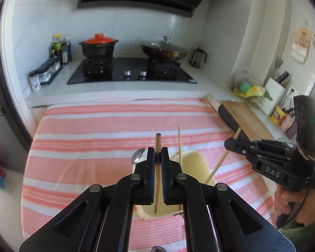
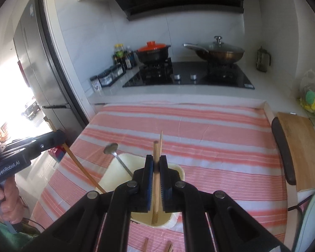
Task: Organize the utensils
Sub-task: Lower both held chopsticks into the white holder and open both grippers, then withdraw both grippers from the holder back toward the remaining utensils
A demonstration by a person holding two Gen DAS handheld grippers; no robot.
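Both fingers clamped on chopsticks: left gripper [image 1: 157, 157] grips dark chopstick [image 1: 158, 142], right gripper [image 2: 156, 163] grips pale chopstick [image 2: 156, 149]. Both tips inside cream holder [image 2: 119, 168] on striped desk [image 2: 220, 147], beside spoon [image 2: 110, 148]. Next, I judge: release, drop in.

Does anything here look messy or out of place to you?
Nothing is spilled or broken. The spoon leans crooked out of the cream holder, bowl end up. Each gripper, left and right, pinches one chopstick over the holder, and a few more chopsticks lie loose on the striped cloth.
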